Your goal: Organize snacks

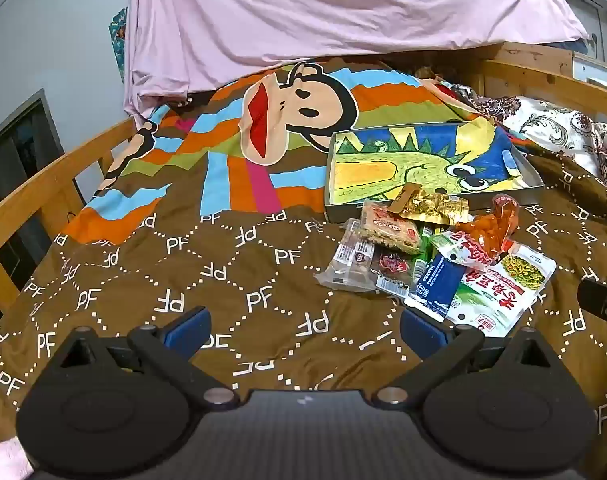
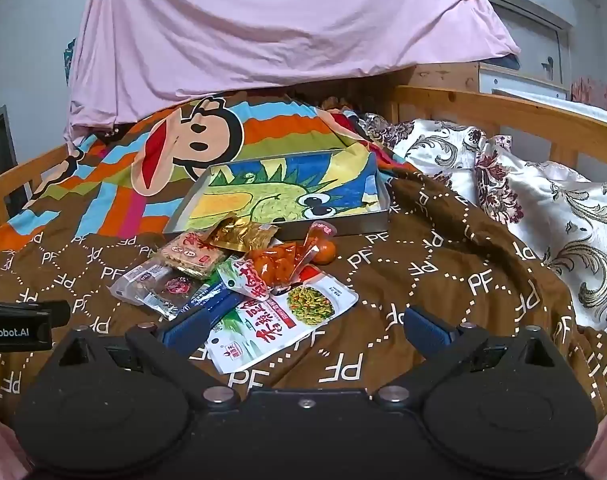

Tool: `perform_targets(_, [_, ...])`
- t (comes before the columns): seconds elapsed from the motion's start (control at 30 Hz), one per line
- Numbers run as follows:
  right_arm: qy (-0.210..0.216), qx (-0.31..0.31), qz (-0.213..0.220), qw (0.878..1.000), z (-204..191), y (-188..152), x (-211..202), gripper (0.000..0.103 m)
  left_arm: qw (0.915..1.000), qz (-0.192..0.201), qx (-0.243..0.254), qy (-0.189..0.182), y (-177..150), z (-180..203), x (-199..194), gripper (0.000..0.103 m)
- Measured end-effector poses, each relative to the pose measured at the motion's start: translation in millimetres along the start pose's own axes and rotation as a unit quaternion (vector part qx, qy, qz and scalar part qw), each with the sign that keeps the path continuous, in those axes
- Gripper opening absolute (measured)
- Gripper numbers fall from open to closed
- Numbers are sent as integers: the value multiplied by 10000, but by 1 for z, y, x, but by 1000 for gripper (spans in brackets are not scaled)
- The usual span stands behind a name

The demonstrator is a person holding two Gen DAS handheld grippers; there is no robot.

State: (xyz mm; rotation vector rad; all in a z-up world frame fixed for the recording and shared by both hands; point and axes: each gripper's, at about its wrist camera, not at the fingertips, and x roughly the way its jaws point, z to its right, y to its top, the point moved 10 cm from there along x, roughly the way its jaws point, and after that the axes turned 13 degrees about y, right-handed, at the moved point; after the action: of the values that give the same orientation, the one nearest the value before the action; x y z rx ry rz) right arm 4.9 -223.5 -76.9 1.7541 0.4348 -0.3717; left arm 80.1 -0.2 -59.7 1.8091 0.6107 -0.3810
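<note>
Evidently nothing sorted yet: snack packets (image 2: 239, 280) heaped on bed quilt (image 1: 231, 280), just before empty dinosaur-print tray (image 2: 287, 196). Left tongs (image 1: 303, 330) and right tongs (image 2: 303, 330) both wide, holding nothing.

We see our right gripper (image 2: 303, 330) at the bottom of the frame, its blue-padded jaws spread wide with nothing pressed between them. Just above it, a heap of snack packets (image 2: 231, 276) lies on a brown bedspread (image 2: 443, 272). The white and green pouch (image 2: 279, 320) is lowest in the frame, its lower left part near the left pad; an orange packet (image 2: 283, 264) and a gold packet (image 2: 243, 234) sit higher. Beyond the heap, mid-frame, rests a shallow tray (image 2: 335, 226) lined with a bright cartoon drawing. The other gripper (image 2: 15, 326) pokes in at the left edge.
</note>
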Motion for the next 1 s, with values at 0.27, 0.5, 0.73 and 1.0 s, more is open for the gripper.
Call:
perform_targets(0.27, [-19,-18,-30,10000,2,-1,2,103,10000,-1,8,-1,0,0,-1,103])
perform_targets(0.5, [-20,-17,-48,10000,3,-4,3,102,10000,-13,3,-21,0,0,-1,103])
perform_targets(0.73, [-34,8,-70,10000,4,-4,3,102,10000,-25,-7,-16,0,4,0,103])
perform_targets(1.0, [-38,29,-110,9999,5,-6,5,102,10000,-27,-6,-15,0,4,-1,103])
